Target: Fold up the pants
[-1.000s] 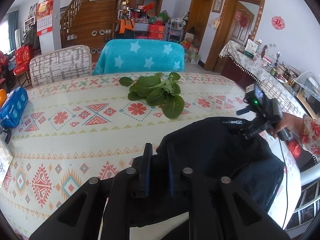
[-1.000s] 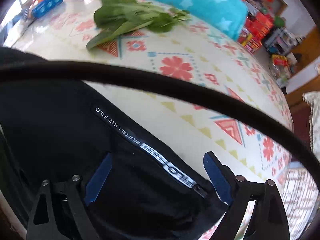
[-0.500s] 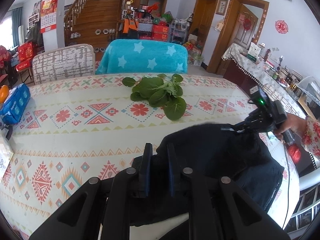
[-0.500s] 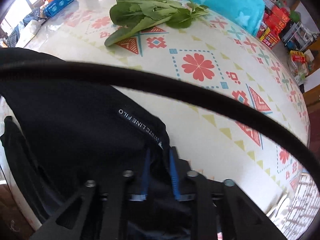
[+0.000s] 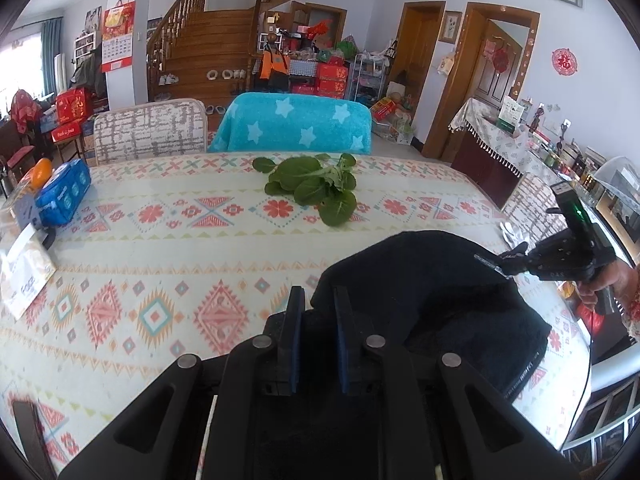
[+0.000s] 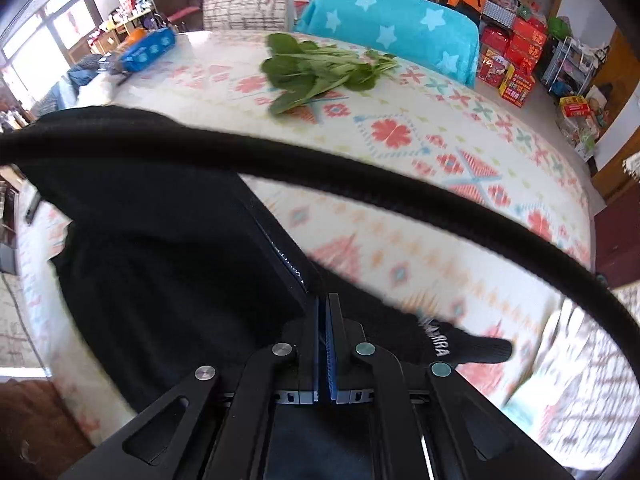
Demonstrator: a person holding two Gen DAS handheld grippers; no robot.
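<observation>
The black pants (image 5: 432, 292) lie bunched at the near right of the patterned table (image 5: 168, 240). My left gripper (image 5: 319, 296) is shut on a fold of the pants at their left edge. My right gripper (image 6: 325, 302) is shut on the pants' waistband (image 6: 280, 252) and holds it lifted above the table; it also shows in the left wrist view (image 5: 516, 258) at the far right, held by a hand. The fabric (image 6: 160, 240) hangs between the two grippers.
A bunch of green leafy vegetables (image 5: 316, 186) lies at the table's far middle. A blue packet (image 5: 64, 192) and a paper bag (image 5: 24, 268) sit at the left edge. Two covered chairs (image 5: 296, 126) stand behind the table. A black cable (image 6: 360, 184) crosses the right wrist view.
My right gripper was open over the waistband, closed on it, then lifted it up and away from the table. My left gripper kept its hold and barely moved.
</observation>
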